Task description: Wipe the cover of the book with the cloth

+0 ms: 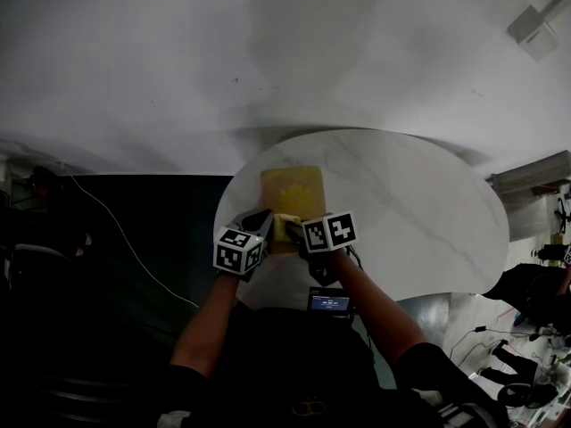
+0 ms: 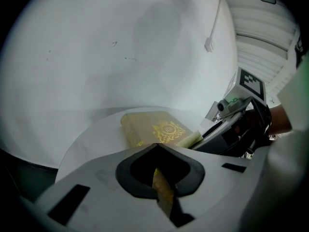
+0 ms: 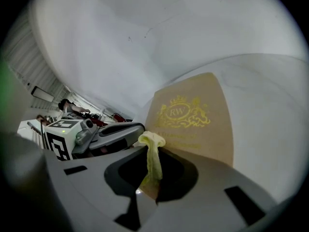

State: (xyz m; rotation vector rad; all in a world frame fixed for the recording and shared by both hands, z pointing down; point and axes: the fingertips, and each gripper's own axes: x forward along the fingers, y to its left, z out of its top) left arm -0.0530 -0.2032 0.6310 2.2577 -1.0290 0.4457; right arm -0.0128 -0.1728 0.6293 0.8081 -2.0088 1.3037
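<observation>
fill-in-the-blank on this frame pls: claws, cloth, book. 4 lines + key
1. The right claw is shut on a pale yellow ____.
2. The left claw is ____ on a thin golden strip.
3. The tan hardcover book carries a gold crest with the letters ____.
4. The book lies on a round ____ marble table.

Missing words: cloth; shut; RW; white.
</observation>
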